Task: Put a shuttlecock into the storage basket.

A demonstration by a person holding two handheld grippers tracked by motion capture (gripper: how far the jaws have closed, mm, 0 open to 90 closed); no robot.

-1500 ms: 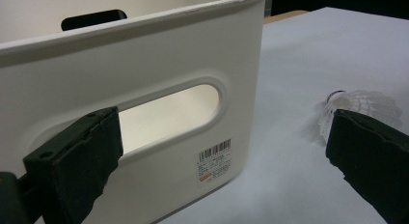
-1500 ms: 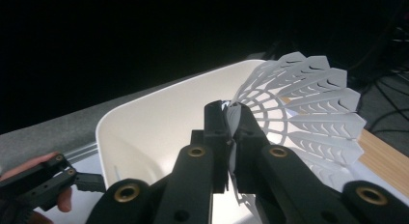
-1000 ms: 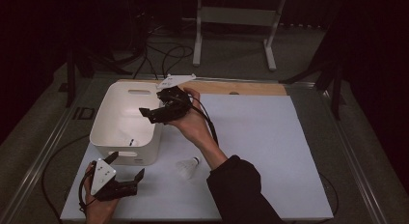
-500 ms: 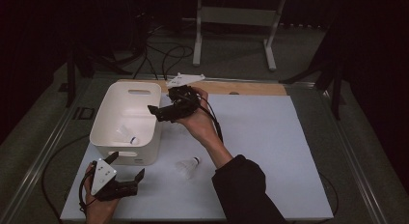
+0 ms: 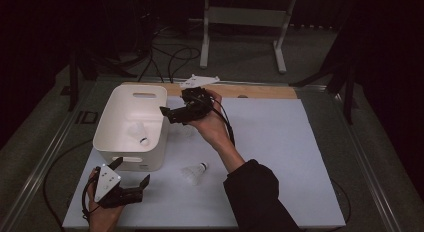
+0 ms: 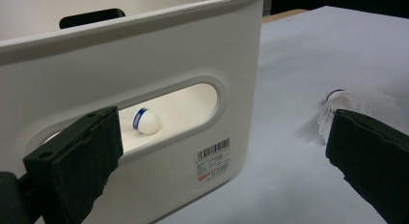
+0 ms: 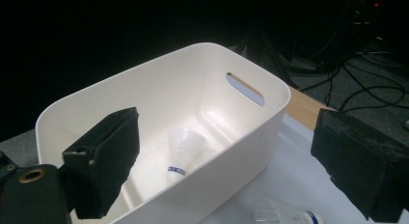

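A white bin (image 5: 152, 142) stands on the left of the white mat. One shuttlecock (image 5: 138, 132) lies inside it, cork down in the right gripper view (image 7: 183, 151); its cork shows through the bin's handle slot (image 6: 144, 121). A second shuttlecock (image 5: 194, 173) lies on the mat in front of the bin's right corner, and it appears again (image 6: 359, 104) (image 7: 284, 215). My right gripper (image 5: 172, 113) (image 7: 231, 161) hovers at the bin's right rim; its jaws have just been opening and stand open with nothing between them. My left gripper (image 5: 131, 173) (image 6: 212, 161) rests open by the bin's near wall.
The white mat (image 5: 280, 157) covers the table, with a wooden strip (image 5: 260, 91) along its far edge. Cables (image 5: 170, 57) and a metal stand (image 5: 240, 17) lie on the floor beyond. The right half of the mat is free room.
My right gripper has drawn a little to the right, from above the bin's edge toward its right rim. The left gripper and both shuttlecocks have kept still.
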